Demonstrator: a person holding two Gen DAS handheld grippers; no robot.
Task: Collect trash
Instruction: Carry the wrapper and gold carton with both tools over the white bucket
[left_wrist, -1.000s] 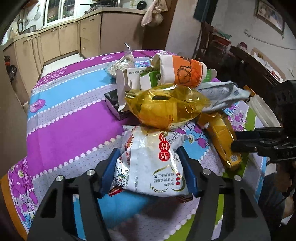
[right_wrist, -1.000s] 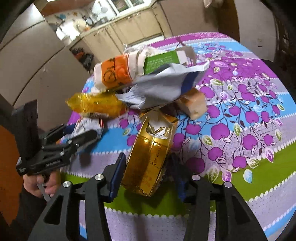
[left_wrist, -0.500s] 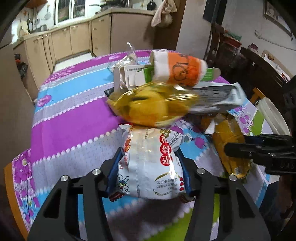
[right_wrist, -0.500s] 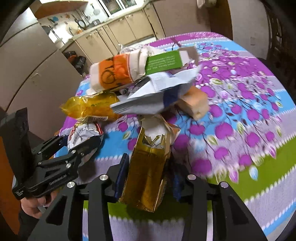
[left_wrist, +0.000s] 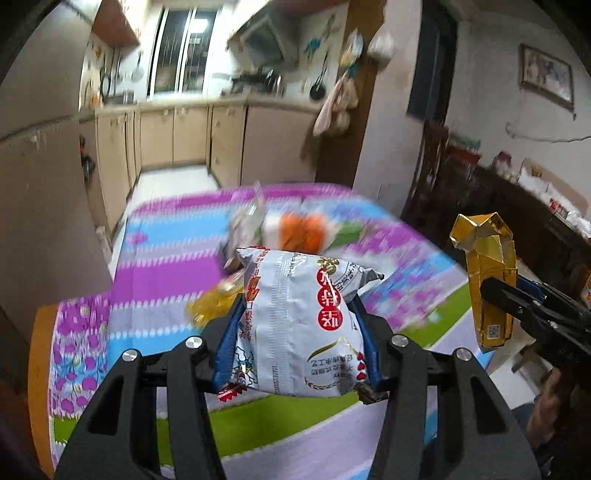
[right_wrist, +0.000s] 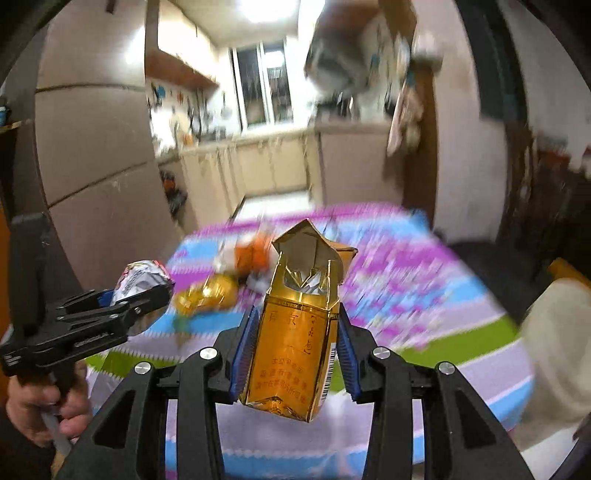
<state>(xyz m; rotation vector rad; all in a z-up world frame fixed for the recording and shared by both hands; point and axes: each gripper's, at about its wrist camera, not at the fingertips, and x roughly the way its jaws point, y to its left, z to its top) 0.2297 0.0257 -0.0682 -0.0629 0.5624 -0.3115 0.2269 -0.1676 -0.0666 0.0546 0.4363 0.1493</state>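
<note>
My left gripper (left_wrist: 295, 332) is shut on a white snack packet (left_wrist: 299, 325) with red print and holds it up above the table. My right gripper (right_wrist: 293, 343) is shut on an opened gold carton (right_wrist: 295, 339), also lifted clear of the table. Each gripper shows in the other's view: the right one with the gold carton (left_wrist: 487, 284) at the right, the left one with the white packet (right_wrist: 142, 280) at the left. A blurred pile of trash stays on the table: an orange-and-white cup (left_wrist: 301, 230) and a yellow wrapper (left_wrist: 214, 301).
The table has a striped purple, blue and green cloth (left_wrist: 162, 266) with a wooden rim at the near left. Kitchen cabinets (left_wrist: 192, 136) stand behind it. A dark sideboard (left_wrist: 517, 206) is at the right. A pale chair back (right_wrist: 554, 332) is at the right edge.
Both grippers have lifted and pulled back from the pile, carrying the white packet and the gold carton up off the table. The view now tilts up toward the kitchen.
</note>
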